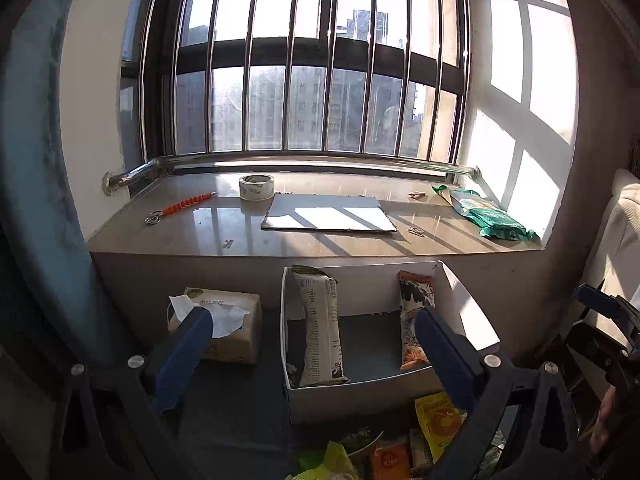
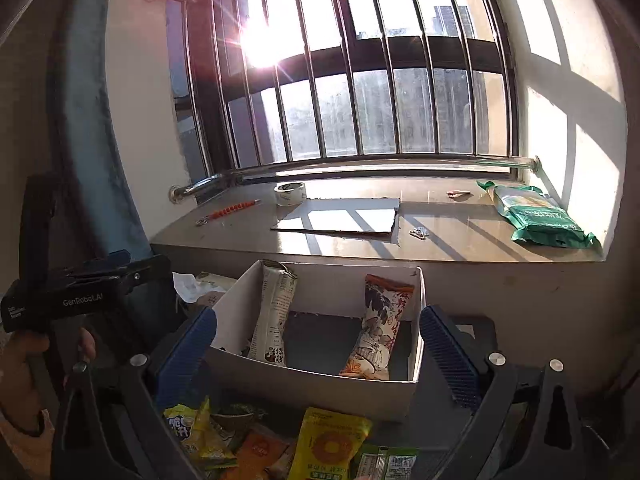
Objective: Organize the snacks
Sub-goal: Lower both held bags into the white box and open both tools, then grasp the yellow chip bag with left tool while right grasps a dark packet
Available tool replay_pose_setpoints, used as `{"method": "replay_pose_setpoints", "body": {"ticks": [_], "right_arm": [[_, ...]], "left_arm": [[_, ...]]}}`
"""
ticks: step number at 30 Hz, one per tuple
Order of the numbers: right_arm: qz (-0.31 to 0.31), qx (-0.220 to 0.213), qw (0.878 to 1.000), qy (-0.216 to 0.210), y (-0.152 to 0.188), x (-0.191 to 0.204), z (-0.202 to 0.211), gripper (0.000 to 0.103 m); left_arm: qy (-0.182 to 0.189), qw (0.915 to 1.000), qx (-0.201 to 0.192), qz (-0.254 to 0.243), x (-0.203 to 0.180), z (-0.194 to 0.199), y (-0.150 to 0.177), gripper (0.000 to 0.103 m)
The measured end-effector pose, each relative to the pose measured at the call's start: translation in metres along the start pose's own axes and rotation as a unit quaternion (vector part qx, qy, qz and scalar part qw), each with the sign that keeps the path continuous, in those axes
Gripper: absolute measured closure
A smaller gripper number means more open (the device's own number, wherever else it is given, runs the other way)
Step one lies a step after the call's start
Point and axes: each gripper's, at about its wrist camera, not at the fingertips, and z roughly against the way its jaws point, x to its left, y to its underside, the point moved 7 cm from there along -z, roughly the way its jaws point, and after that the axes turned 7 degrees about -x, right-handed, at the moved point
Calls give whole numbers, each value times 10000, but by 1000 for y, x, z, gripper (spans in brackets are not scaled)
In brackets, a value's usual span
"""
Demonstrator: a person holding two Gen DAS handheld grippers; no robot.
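Observation:
A white cardboard box (image 1: pixel 362 396) stands on the dark table below the windowsill; it also shows in the right wrist view (image 2: pixel 312 384). Inside lean a long white snack bag (image 1: pixel 322 328) (image 2: pixel 274 316) on the left and an orange-and-white snack bag (image 1: pixel 414 316) (image 2: pixel 378 328) on the right. A pile of loose snack packets lies in front of the box, among them a yellow packet (image 1: pixel 438 420) (image 2: pixel 328 444). My left gripper (image 1: pixel 316 344) is open and empty, held above the box. My right gripper (image 2: pixel 318 340) is open and empty, held above the pile and box.
A tissue pack (image 1: pixel 228 328) sits left of the box. On the windowsill (image 1: pixel 200 236) lie a tape roll (image 1: pixel 257 187), an orange tool (image 1: pixel 188 203), a flat white card (image 1: pixel 330 216) and a green bag (image 1: pixel 492 214). The left gripper's body (image 2: pixel 80 300) shows at the left of the right wrist view.

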Motion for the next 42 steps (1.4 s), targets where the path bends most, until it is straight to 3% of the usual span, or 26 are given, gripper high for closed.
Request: {"method": "replay_pose_setpoints", "body": {"ticks": [6, 9, 12, 17, 21, 27, 31, 35, 38, 39, 40, 42], "right_arm": [[92, -327, 9994, -64, 26, 14, 73, 0], [-37, -424, 9991, -53, 46, 21, 101, 0], [-176, -436, 9989, -59, 70, 24, 121, 0], [-302, -147, 9993, 155, 116, 20, 140, 0], [-420, -7, 9988, 258, 136, 13, 149, 0], [-493, -84, 9987, 79, 141, 13, 161, 0], [-403, -85, 9992, 12, 144, 17, 163, 0], [-414, -20, 9991, -90, 151, 20, 160, 0], [-478, 96, 9988, -107, 157, 20, 153, 0], [-497, 121, 9986, -121, 158, 20, 152, 0], [-508, 143, 9985, -127, 159, 21, 151, 0], [-523, 203, 9984, -109, 161, 22, 149, 0]], "left_arm": [[416, 9989, -236, 3, -7, 74, 39, 0], [674, 9977, 16, 69, -14, 98, 71, 0], [698, 9973, 69, 202, -14, 115, 97, 0], [757, 9956, 464, 310, -14, 113, 132, 0], [700, 9932, 866, 347, -11, 85, 157, 0], [1278, 9722, 1660, 1050, 8, 16, 194, 0], [1815, 9564, 1968, 1164, 11, -16, 210, 1], [2071, 9395, 2206, 1607, 19, -38, 221, 2], [2114, 9325, 2382, 1702, 16, -45, 230, 25], [2202, 9314, 2302, 1761, 12, -42, 229, 42], [2143, 9354, 2229, 1713, 11, -38, 227, 52], [2077, 9434, 2078, 1541, 6, -29, 222, 60]]}}
